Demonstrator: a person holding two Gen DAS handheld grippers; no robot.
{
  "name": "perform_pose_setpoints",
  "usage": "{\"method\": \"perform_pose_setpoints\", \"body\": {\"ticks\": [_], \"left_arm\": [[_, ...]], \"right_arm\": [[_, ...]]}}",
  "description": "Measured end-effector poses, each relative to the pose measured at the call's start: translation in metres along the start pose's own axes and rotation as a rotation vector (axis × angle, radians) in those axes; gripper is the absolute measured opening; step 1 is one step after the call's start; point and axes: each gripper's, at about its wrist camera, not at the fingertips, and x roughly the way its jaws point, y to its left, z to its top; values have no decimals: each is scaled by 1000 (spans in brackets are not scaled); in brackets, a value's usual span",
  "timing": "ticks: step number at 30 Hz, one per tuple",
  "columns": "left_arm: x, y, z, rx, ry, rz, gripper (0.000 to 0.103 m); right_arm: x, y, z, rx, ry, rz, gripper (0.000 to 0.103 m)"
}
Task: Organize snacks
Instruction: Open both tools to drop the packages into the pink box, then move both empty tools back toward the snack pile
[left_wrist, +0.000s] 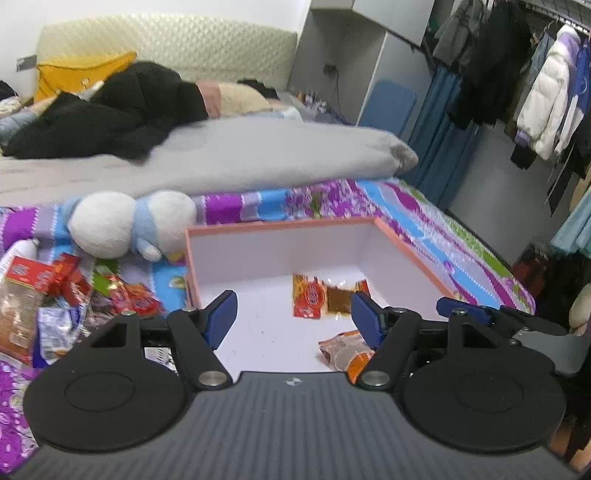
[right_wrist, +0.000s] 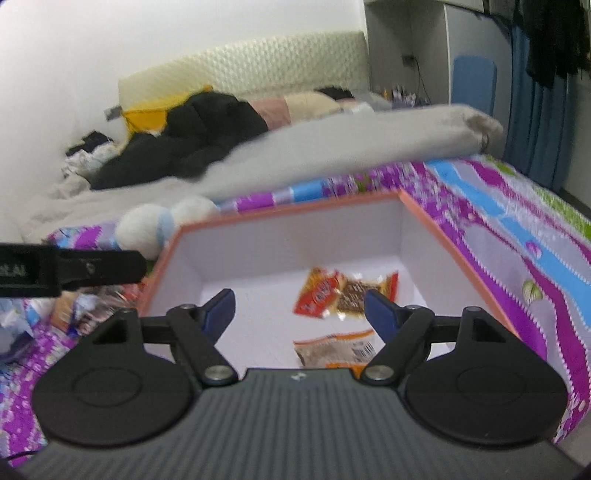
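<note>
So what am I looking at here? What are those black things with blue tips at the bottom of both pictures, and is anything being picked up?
There is no robot here: a person holds a two-finger gripper in each hand, and each has a wide-angle camera looking along its fingers. One picture is from the left gripper, the other from the right gripper. The blue tips are the finger pads. Both grippers are open over an orange-rimmed box on a patterned bedspread, holding nothing. Two snack packets lie in the box: a red one and an orange-brown one. More snacks are heaped left of the box, beside a white and blue plush toy.
</note>
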Motion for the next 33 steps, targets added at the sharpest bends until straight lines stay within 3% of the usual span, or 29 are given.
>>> {"method": "perform_pose_setpoints", "body": {"ticks": [10,19,33], "left_arm": [[-75,32,-13,-13,-98,25,74],[-128,72,-48,-40,-161,63,78],[-165,142,-139,-133,-99,143,78]], "right_arm": [[-50,48,3,-43,-100,78,79],[-66,90,-27,-72,-121,143,79],[-79,144,-93,-109,-86,208,79]]}}
